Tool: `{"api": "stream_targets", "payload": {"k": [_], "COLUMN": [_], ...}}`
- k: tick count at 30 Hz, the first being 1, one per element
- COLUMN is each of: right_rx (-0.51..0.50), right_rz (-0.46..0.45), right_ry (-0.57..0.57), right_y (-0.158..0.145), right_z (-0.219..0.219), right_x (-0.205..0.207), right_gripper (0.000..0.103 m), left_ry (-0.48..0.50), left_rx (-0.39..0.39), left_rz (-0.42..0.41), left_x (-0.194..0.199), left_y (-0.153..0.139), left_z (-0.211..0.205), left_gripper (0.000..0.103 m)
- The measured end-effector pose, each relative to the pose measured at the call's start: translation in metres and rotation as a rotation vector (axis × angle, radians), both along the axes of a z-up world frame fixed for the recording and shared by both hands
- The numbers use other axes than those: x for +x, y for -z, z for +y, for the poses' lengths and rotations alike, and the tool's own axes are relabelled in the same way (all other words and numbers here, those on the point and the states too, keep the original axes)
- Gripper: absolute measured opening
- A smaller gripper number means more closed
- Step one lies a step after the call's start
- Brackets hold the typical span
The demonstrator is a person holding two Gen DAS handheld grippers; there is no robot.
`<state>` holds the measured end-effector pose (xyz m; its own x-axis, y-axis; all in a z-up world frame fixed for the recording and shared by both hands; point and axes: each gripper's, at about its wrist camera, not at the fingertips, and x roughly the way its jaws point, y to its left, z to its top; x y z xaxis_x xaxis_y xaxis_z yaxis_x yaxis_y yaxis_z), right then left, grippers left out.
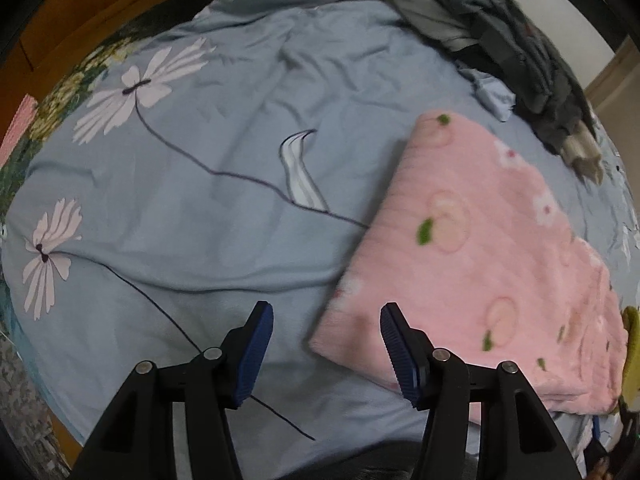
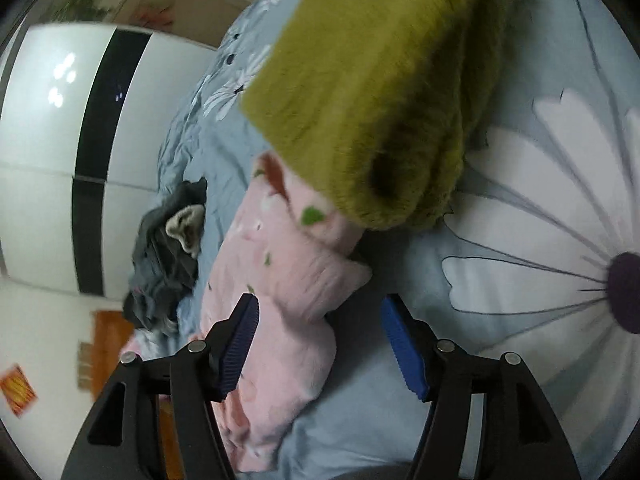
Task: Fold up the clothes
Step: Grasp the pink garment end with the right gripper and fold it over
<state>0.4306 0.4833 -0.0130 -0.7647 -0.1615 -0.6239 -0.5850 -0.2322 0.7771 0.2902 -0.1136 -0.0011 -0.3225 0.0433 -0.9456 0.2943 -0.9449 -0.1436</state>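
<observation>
Nearest, the left gripper (image 1: 326, 354) hangs above the bed (image 1: 208, 240) with its jaws fairly wide and nothing between them; one blue pad overlaps the near corner of the folded pink garment (image 1: 480, 264) in that view, though whether it touches the cloth cannot be told. The right gripper (image 2: 318, 346) also stands with jaws wide apart; pink fabric (image 2: 280, 320) lies between and under them, but the pads do not press on it, so it looks released rather than held. Likely the pink piece lies flat and squared because its folding is done and it has been laid beside the finished stack. Just beyond it, the right wrist view shows a folded olive-green fuzzy garment (image 2: 372, 92) resting partly on top of the pink one, which the left view catches only as a sliver at its right edge. Farther off, toward the far side of the bed, a dark grey heap of clothes (image 1: 516, 52) waits unfolded, probably the next to be taken. Only the right view shows the white wardrobe (image 2: 48, 140) past the bed's edge; only the left shows the open floral sheet.
</observation>
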Motion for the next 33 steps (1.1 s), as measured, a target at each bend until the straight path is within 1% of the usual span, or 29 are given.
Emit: {"api": "stream_targets", "payload": {"k": [2,4,7,9,11,12,13,16,19,22,25,27,28,31,33], "right_rx": [-0.046,-0.08,-0.104,-0.1,-0.086,-0.075,-0.065,0.025,0.129,0.259,0.403,0.47,0.497,0.553,0.569], "right_rz": [0.024,0.041,0.026,0.014,0.018,0.021,0.025,0.033,0.054,0.092,0.134,0.166,0.185,0.238,0.243], "right_ry": [0.03,0.071,0.116,0.137,0.155,0.162,0.169,0.148,0.085,-0.029,-0.179,-0.269,-0.312,-0.442,-0.545], "right_y": [0.01,0.018,0.025,0.024,0.018,0.013,0.008,-0.02,-0.061,-0.113,-0.162,-0.186,-0.197,-0.215,-0.21], "right_z": [0.004,0.007,0.01,0.009,0.008,0.006,0.005,-0.002,-0.016,-0.046,-0.095,-0.13,-0.148,-0.204,-0.251], "right_x": [-0.008,-0.014,-0.022,-0.025,-0.026,-0.027,-0.028,-0.038,-0.056,-0.084,-0.117,-0.136,-0.144,-0.157,-0.176], "right_gripper": [0.066,0.066,0.066,0.065,0.05,0.039,0.032,0.028,0.028,0.028,0.028,0.028,0.028,0.028,0.028], "left_ry": [0.01,0.02,0.039,0.046,0.05,0.05,0.049,0.031,0.002,-0.032,-0.061,-0.081,-0.092,-0.124,-0.144], "left_rx": [0.015,0.032,0.034,0.041,0.053,0.06,0.069,0.097,0.13,0.174,0.217,0.239,0.251,0.282,0.297], "left_rz": [0.026,0.052,0.073,0.081,0.088,0.09,0.093,0.106,0.123,0.139,0.155,0.163,0.168,0.172,0.173], "left_x": [-0.003,-0.023,-0.024,-0.022,-0.013,-0.009,-0.008,-0.002,0.003,0.009,0.017,0.021,0.023,0.027,0.03], "left_y": [-0.011,-0.018,-0.032,-0.038,-0.042,-0.042,-0.042,-0.041,-0.038,-0.037,-0.035,-0.033,-0.031,-0.027,-0.024], "left_z": [0.01,0.034,0.045,0.051,0.048,0.041,0.039,0.027,0.015,-0.001,-0.016,-0.025,-0.031,-0.044,-0.054], "left_gripper": [0.06,0.06,0.06,0.06,0.06,0.06,0.06,0.06,0.06,0.06,0.06,0.06,0.06,0.06,0.06]}}
